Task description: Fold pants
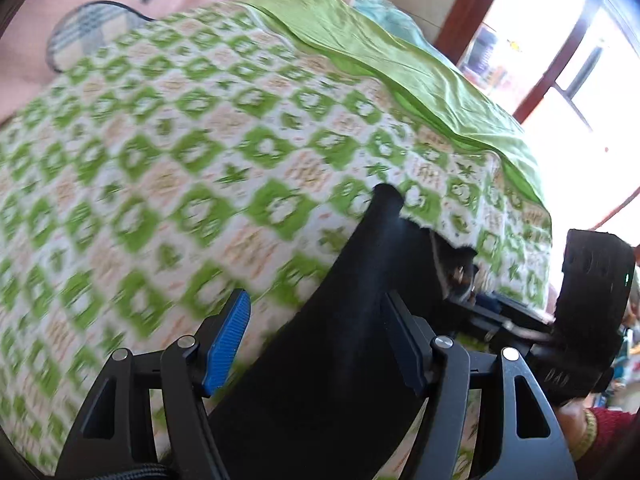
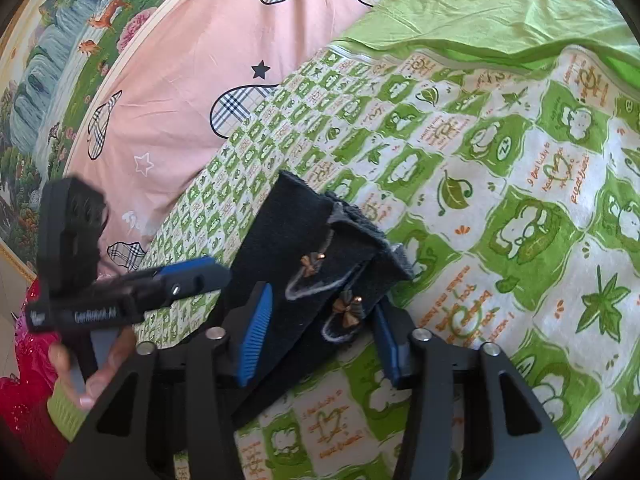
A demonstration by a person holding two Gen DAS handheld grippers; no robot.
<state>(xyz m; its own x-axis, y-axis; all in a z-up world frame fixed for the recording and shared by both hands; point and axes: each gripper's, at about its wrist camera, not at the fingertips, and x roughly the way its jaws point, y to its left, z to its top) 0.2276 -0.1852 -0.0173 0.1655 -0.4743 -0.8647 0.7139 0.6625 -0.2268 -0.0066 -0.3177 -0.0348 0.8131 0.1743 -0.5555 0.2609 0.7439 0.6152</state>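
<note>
Lying between both spread tongs: dark fuzzy pants, bows at 6 o'clock; left tongs, right tongs released; green-checked quilt.

Matt, fuzzy dark cloth pants; smooth printed cotton bedsheet; ribbed blue tool pads.

Green-and-white patterned bedsheet spreads across the bed, printed with cartoon faces, leaves and orange writing; a plain lime-green cloth lies rumpled along its far edge; beside the sheet, a pink cover with plaid hearts and stars; a landscape painting behind it; bright window with dark red-brown frame.
</note>
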